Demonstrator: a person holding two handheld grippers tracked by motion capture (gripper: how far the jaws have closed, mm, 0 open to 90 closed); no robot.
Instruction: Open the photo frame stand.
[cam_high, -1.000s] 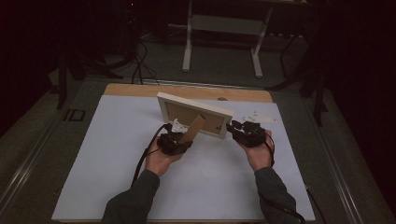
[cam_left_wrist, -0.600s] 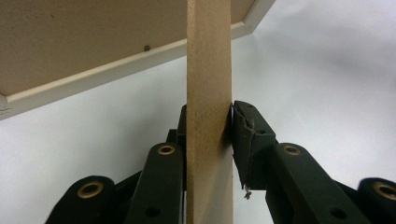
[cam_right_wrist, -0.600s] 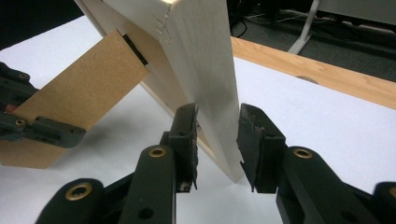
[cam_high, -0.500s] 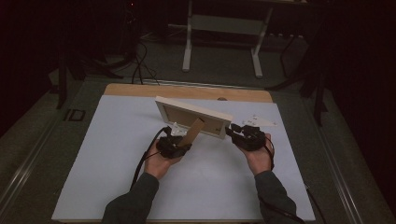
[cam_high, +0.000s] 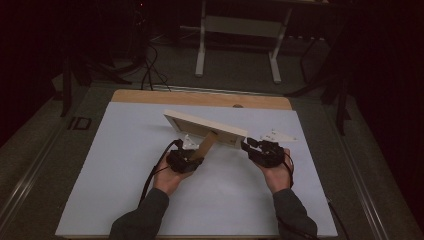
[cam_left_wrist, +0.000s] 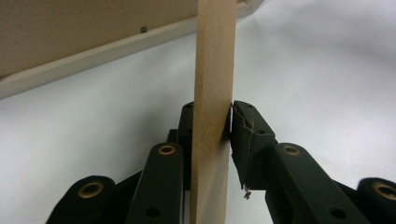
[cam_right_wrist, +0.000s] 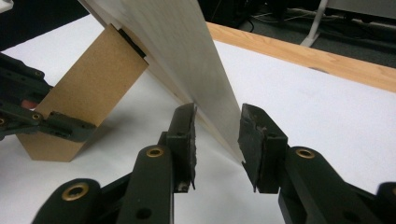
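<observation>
On white table paper (cam_high: 125, 165), the cream wooden picture frame (cam_high: 205, 127) is tipped lower than before; its brown cardboard stand (cam_left_wrist: 212, 93) is clamped by the left gripper (cam_high: 184, 159), while at three o'clock the right gripper (cam_high: 250, 146) is parted around its corner, having just been opening.

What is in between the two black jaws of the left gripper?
The brown stand flap of the picture frame sits between them. In the left gripper view, the left gripper has both jaws pressed against that flap.

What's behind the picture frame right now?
On the frame's back, a brown stand slants down, clamped by the left hand-held gripper. The frame's front is hidden.
</observation>
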